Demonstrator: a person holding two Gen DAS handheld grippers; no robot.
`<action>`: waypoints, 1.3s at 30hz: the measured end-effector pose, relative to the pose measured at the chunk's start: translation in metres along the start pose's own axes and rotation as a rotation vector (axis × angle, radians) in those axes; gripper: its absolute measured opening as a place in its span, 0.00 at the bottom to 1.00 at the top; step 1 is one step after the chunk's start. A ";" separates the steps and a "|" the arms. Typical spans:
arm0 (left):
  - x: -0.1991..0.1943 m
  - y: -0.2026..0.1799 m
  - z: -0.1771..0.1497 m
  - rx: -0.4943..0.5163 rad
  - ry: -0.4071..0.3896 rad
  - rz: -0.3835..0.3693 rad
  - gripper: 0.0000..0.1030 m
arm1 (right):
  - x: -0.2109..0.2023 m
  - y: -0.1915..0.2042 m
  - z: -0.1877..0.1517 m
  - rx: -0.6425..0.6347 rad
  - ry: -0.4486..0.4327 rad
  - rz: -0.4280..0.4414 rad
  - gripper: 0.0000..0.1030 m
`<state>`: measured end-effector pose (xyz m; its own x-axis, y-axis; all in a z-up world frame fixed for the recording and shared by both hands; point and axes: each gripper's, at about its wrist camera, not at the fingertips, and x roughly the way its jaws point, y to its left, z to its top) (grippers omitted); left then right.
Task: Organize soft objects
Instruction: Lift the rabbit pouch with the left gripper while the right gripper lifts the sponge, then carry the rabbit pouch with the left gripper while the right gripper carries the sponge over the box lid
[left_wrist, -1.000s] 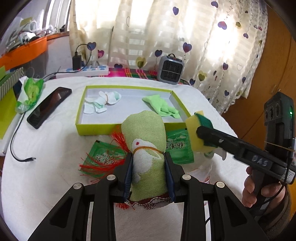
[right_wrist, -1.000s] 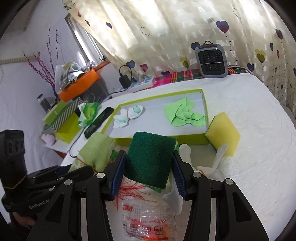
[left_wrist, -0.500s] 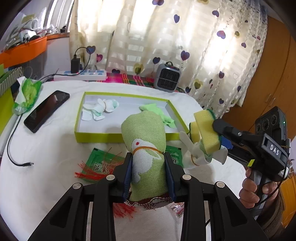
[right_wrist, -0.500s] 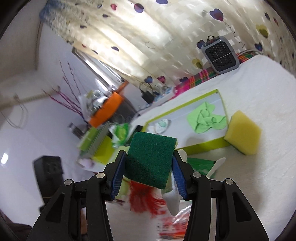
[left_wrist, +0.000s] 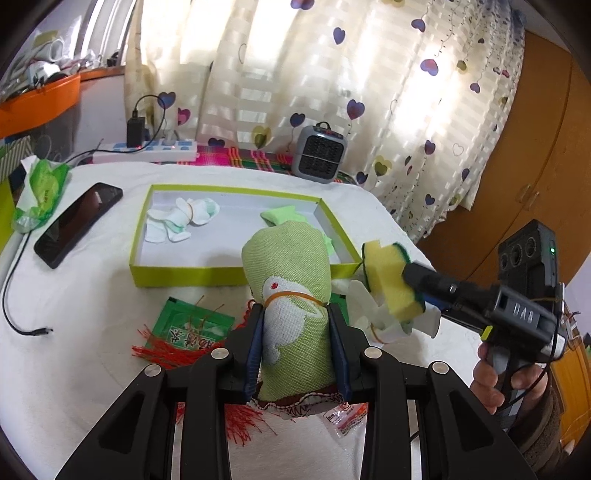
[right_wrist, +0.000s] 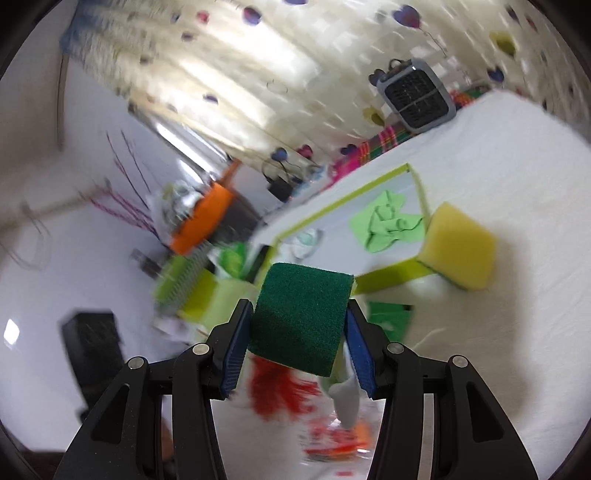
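Note:
My left gripper (left_wrist: 295, 314) is shut on a green cloth pouch (left_wrist: 288, 273) with a white bird on it, held upright above the table. To its right, a person's hand holds my right gripper (left_wrist: 410, 275), shut on a yellow sponge with a dark green scrub face (left_wrist: 386, 280). The right wrist view is blurred and tilted; the sponge's green face (right_wrist: 301, 314) fills the gap in the right gripper (right_wrist: 299, 332). Behind lies a green-rimmed box (left_wrist: 184, 275) with a white sock bundle (left_wrist: 181, 221) and a green cloth (right_wrist: 388, 221). Another yellow sponge (right_wrist: 461, 247) lies against the box's corner.
A black phone (left_wrist: 77, 223), a tissue pack (left_wrist: 40, 192), a power strip (left_wrist: 147, 151) and a small grey heater (left_wrist: 321, 155) surround the box. A green packet (left_wrist: 192, 325), red tassel threads (left_wrist: 166, 350) and a white sock bundle (left_wrist: 373, 317) lie under the grippers.
The right gripper has rolled with the sponge in it, so its view now tilts and blurs. The left gripper keeps the pouch in the same place.

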<state>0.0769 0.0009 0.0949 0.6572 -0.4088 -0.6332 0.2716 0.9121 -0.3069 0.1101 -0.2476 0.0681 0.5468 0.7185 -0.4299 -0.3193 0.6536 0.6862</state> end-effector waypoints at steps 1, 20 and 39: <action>0.001 0.000 0.000 0.001 0.001 0.001 0.30 | 0.002 0.005 -0.001 -0.036 0.013 -0.031 0.50; 0.019 -0.013 -0.009 0.022 0.059 -0.030 0.30 | -0.008 0.018 -0.026 -0.467 0.026 -0.617 0.50; 0.024 -0.026 -0.003 0.079 0.061 -0.016 0.30 | -0.075 -0.052 -0.031 -0.179 -0.031 -0.691 0.50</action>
<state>0.0836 -0.0326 0.0855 0.6092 -0.4222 -0.6713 0.3376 0.9041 -0.2622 0.0622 -0.3282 0.0463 0.6909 0.1203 -0.7129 -0.0124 0.9879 0.1547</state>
